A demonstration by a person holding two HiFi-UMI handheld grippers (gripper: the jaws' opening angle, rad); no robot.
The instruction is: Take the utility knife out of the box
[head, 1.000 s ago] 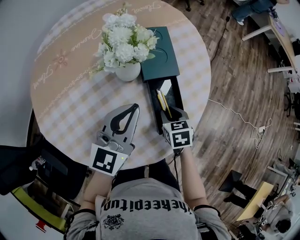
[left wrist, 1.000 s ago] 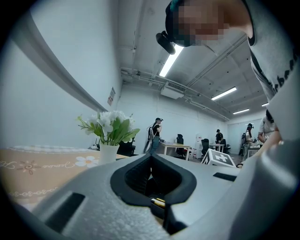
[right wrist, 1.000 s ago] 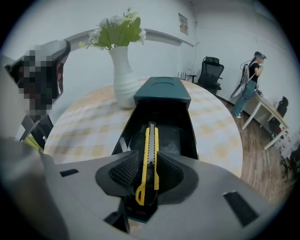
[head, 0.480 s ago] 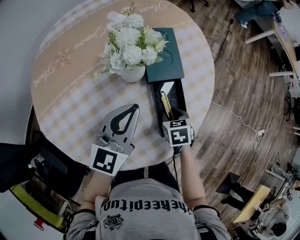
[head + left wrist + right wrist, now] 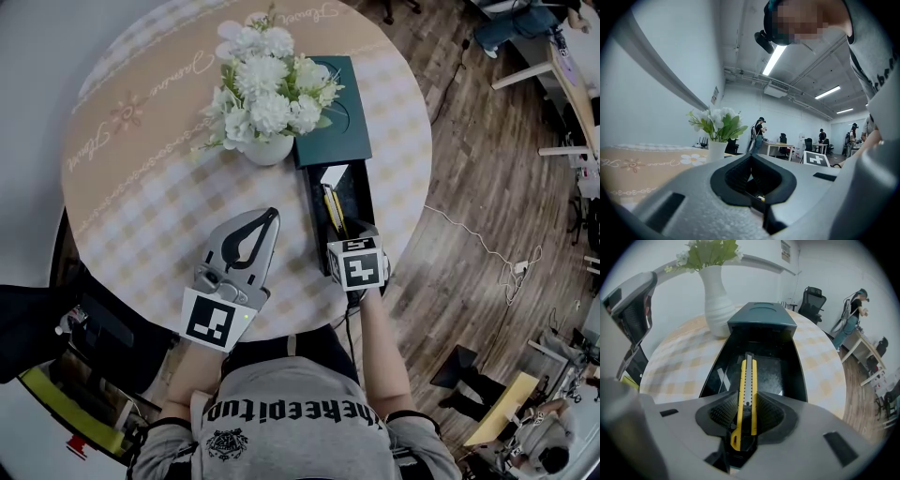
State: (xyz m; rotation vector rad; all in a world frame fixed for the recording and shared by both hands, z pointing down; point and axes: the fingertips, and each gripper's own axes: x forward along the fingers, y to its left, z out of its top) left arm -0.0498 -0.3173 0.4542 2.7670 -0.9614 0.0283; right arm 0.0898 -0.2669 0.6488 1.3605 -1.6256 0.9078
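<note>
utility knife (image 5: 747, 380): yellow, lying lengthwise in the pulled-out black tray of the dark green box (image 5: 336, 117). box sits on the round table (image 5: 141, 187), just beside a vase of white flowers (image 5: 267, 94). right gripper (image 5: 343, 231): tilted down into the tray, jaws apart, just been closing, knife's near end between them. left gripper (image 5: 269, 216): level over the table, jaws together, empty.

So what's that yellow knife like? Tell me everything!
The knife is long and thin, yellow plastic with a grey metal strip down its middle. It lies lengthways in the open black box. The right gripper has just been closing around its near end, pads close on both sides; whether they squeeze it isn't clear.
</note>
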